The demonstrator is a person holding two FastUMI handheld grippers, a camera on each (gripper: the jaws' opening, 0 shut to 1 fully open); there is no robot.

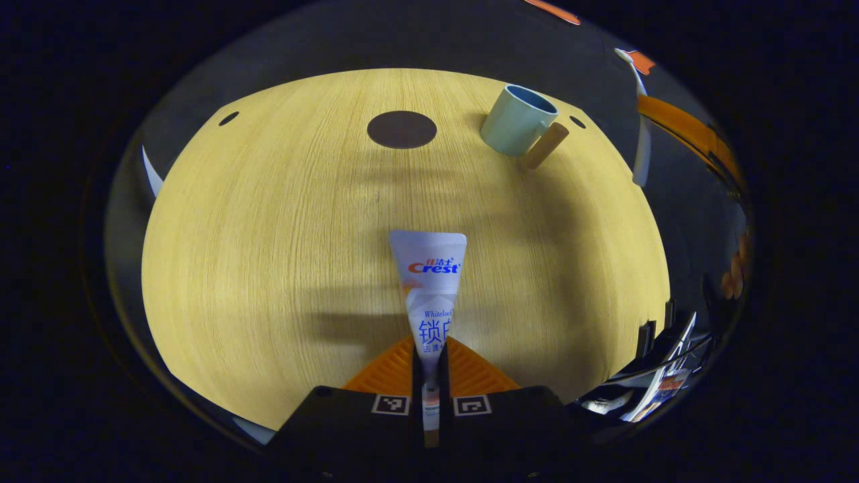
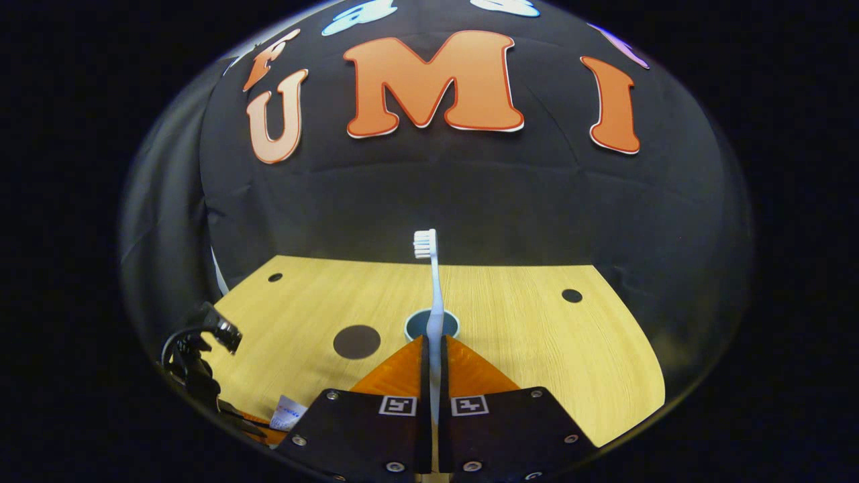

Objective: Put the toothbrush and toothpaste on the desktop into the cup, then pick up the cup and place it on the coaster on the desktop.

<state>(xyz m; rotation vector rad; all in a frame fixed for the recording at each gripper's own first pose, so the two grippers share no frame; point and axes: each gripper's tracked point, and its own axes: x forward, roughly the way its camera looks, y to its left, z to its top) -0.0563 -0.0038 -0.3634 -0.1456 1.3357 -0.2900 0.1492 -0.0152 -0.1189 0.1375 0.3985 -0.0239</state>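
Left gripper [image 1: 429, 376] clamped narrow on the toothpaste [image 1: 429, 288], tube held near its cap end, flat crimped tail pointing forward and out over the worktop [image 1: 268, 235]. Right gripper [image 2: 433, 365] likewise closed tight on the toothbrush [image 2: 435, 295], handle pinched between the jaws, bristle head up and away. Cup [image 1: 518, 121] seen from the left gripper view at the far right of the worktop, handle toward the camera; from the right gripper view, cup mouth [image 2: 419, 325] just behind the brush shaft, apparently close under it. Coaster [image 1: 401, 129] lying flat, dark and round, well apart from the cup on its left; also visible beside the cup in the right gripper view [image 2: 356, 341]. Neither item in the cup yet. Judged stage: both items lifted, brush lined up first for the drop. Risks: brush handle end hidden by the jaws, so aim over the mouth uncertain; release from off-centre could strike the rim and bounce out, or tip a light cup. Tube held by one end, soft body; likely to sag or swing, and the wide tail could catch the rim if entered tail-first beside the brush. Both grippers converging on one narrow mouth could collide. Later lift with long contents leaning may shift the cup's balance on the way to the coaster.
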